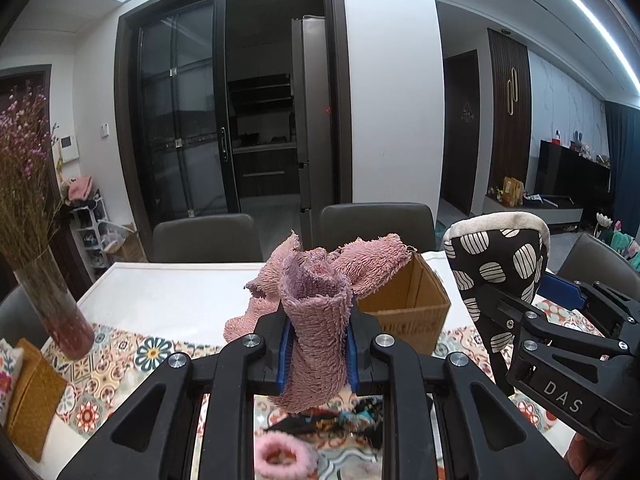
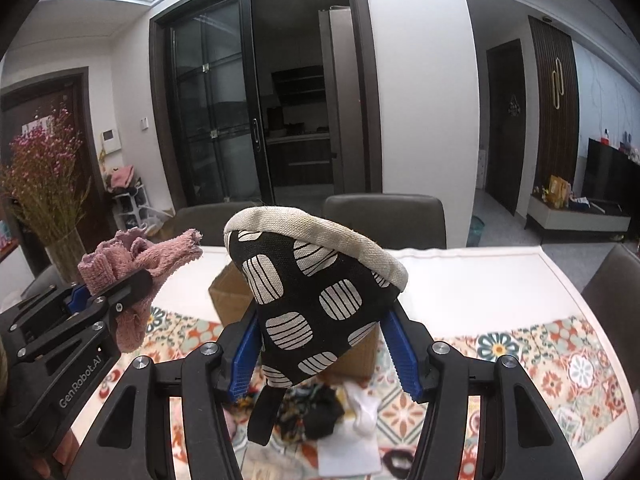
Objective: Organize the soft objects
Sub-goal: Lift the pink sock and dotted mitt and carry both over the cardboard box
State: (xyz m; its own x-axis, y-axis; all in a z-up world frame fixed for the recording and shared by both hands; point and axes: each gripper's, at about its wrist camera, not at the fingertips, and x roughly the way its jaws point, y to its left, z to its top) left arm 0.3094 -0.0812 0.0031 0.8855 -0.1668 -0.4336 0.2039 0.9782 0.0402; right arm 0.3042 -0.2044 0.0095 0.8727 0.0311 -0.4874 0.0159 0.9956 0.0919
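Left wrist view shows your left tool (image 1: 318, 344) clenched on a pink towel (image 1: 316, 320), whose bunched folds rise above the blue pads (image 1: 283, 354) and spill forward and to the left of them. Just beyond that tool, a little to its right, sits a cardboard box (image 1: 412, 300) on the surface (image 1: 176, 288), partly hidden by the towel. To the right of your left tool you see your right tool (image 1: 532, 300) holding a black mitt (image 1: 496, 264) with striped white spots and a cream cuff turned upward. Below your left tool lies a pink scrunchie (image 1: 276, 456) among blurred dark cloth. Far to its left stands a vase (image 1: 56, 312) of dried flowers. Right wrist view shows your right tool (image 2: 324, 344) with its pads spread fairly wide, both pressing the mitt's sides, so it grasps the mitt (image 2: 312, 300), which stands up between them with a dark loop (image 2: 264, 416) hanging below. The box (image 2: 232, 296) lies right behind the mitt. Under this tool, small dark and white soft items (image 2: 340, 408) lie on the patterned runner (image 2: 560, 364). Left of it, your left tool (image 2: 108, 292) grips the towel (image 2: 136, 264).
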